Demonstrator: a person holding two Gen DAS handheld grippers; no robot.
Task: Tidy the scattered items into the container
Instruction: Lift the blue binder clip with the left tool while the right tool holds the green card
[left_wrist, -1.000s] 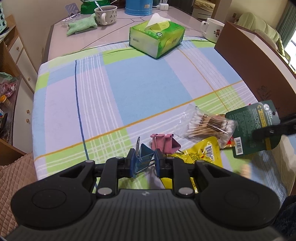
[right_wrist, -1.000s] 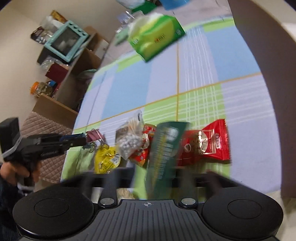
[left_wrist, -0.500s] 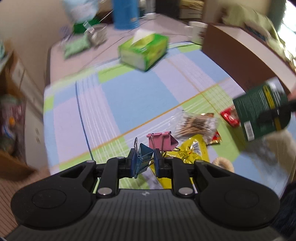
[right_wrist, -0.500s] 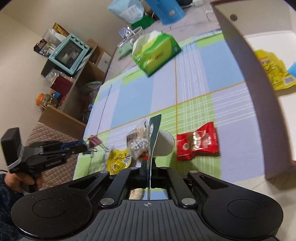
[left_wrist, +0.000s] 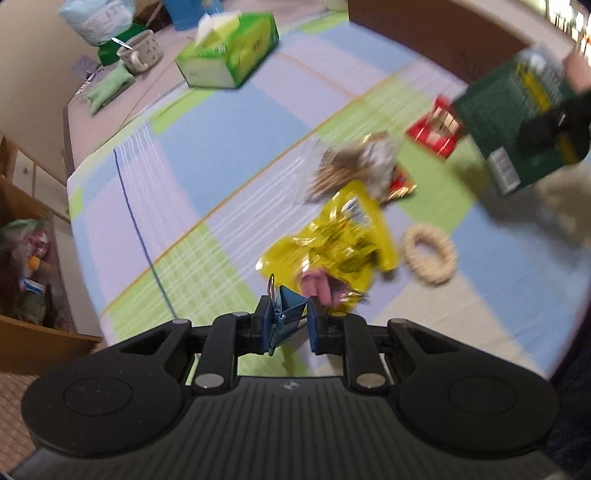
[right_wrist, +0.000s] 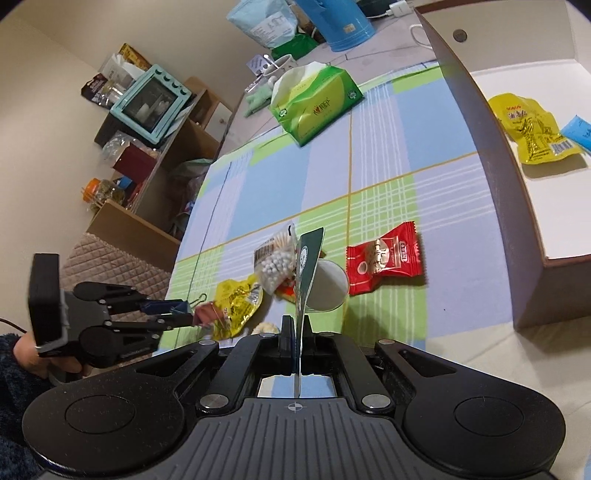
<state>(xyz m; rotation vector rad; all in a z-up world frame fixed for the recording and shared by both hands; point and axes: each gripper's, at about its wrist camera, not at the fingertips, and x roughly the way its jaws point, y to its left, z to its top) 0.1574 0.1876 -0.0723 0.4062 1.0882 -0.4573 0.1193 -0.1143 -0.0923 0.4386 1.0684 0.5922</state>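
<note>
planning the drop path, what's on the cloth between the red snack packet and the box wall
Nothing: in the right wrist view, only bare checked cloth lies between the red snack packet and the box wall.

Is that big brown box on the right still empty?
No, the box already holds a yellow snack packet and something blue on its white floor.

Both grippers lifted: blue clip (left_wrist: 287, 320), green card (right_wrist: 307, 266) (edge-on) raised off table.

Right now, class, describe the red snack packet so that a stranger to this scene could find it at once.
Start at the big brown box on the checked tablecloth. Just beside its wall, on a green square, lies the red snack packet. It lies flat and alone, clear of the heap of the yellow packet and cotton swabs.
</note>
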